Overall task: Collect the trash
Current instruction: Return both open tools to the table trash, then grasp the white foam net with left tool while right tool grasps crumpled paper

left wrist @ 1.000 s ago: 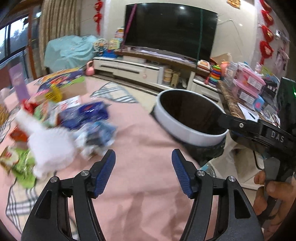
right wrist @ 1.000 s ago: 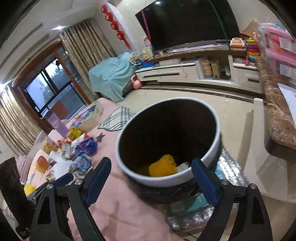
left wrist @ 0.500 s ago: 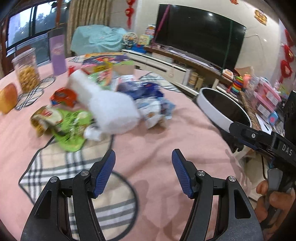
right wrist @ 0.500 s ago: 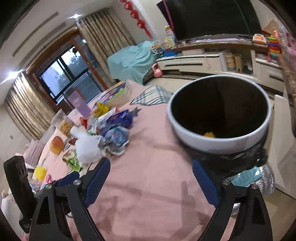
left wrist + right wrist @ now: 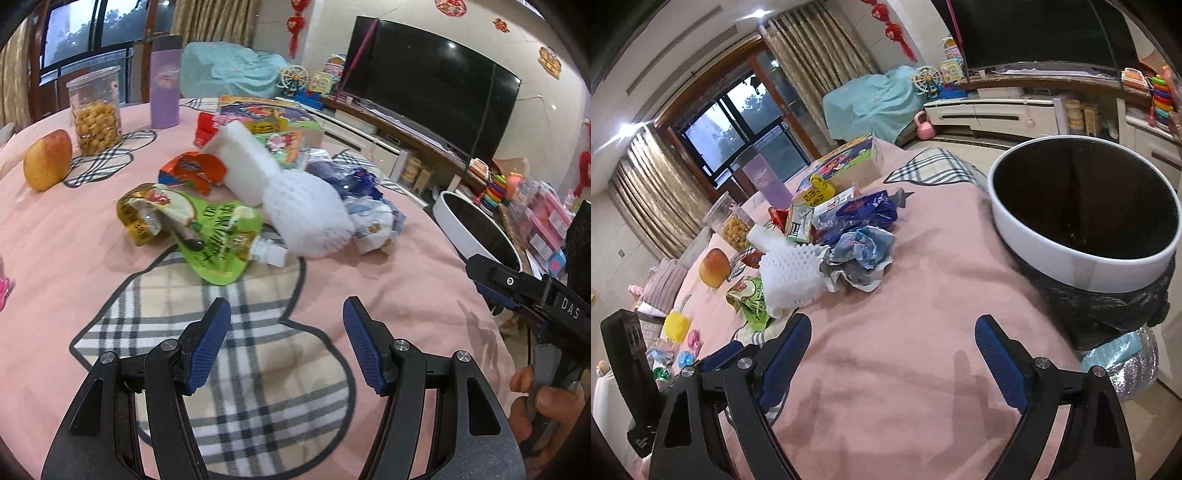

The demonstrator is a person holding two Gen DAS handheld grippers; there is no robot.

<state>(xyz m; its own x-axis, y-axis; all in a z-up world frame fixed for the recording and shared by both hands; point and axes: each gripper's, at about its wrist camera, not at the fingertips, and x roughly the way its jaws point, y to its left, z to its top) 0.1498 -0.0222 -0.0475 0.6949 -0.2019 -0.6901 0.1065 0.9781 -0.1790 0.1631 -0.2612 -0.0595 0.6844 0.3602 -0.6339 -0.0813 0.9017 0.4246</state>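
A pile of trash lies on the pink tablecloth: a white foam net, a green drink pouch, a crumpled printed wrapper, a blue wrapper and an orange packet. The white-rimmed trash bin with a black liner stands at the table's right edge. My left gripper is open and empty, a short way in front of the pile. My right gripper is open and empty, between pile and bin.
An apple, a clear snack jar and a purple bottle stand at the far left of the table. A colourful box lies behind the pile. Small toys lie at the left. A TV and cabinet are beyond.
Both grippers have swung left, away from the bin and toward the trash pile. The pile now sits ahead of the left gripper; the bin has moved to the right of both views.
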